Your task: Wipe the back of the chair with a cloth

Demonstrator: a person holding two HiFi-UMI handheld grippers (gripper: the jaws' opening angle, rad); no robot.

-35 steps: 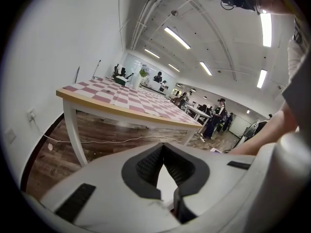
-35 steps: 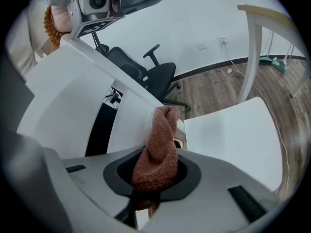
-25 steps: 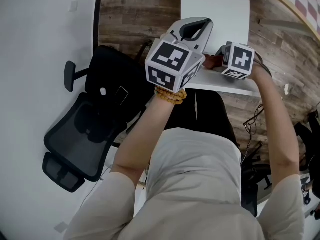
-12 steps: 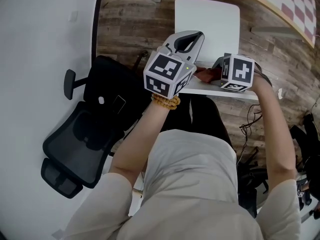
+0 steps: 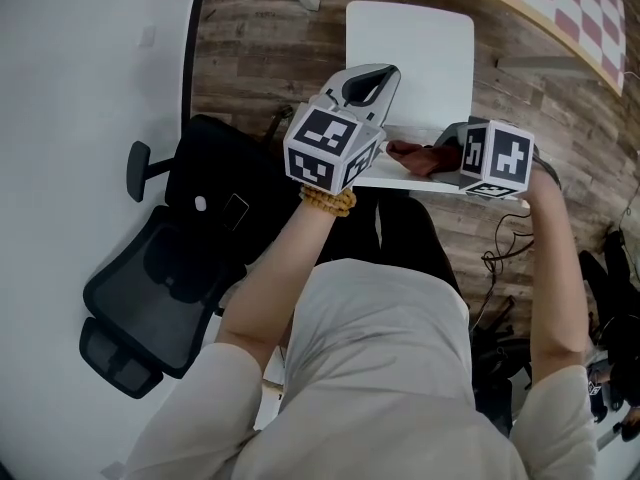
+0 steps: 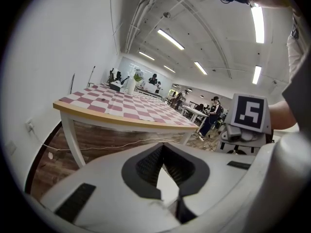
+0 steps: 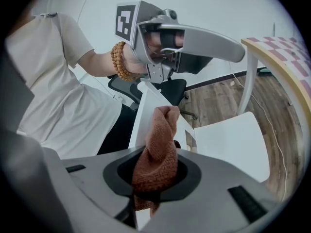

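Rust-brown cloth (image 7: 156, 144) tight between right tongs (image 7: 157, 174), on white chair back (image 5: 405, 181); left tongs (image 6: 163, 153) together, empty.

Office chair: black mesh office chair (image 5: 160, 278) down at the left, headrest (image 5: 118, 353) nearest the bottom edge, one armrest (image 5: 138, 163) poking out toward the wall.
Wall: plain white wall (image 5: 80, 88) filling the left side, dark strip along its foot.
Floor: wood-plank floor (image 5: 260, 38), brown and grey boards.
Cable: thin black cable (image 5: 500, 243) looping loose on the boards at the right.
Table: pink-and-white checkered table (image 6: 121, 108) on white legs, just ahead.
Ceiling: long strip lights (image 6: 170, 39) overhead.
Background: people (image 6: 211, 113) standing, small and far off.
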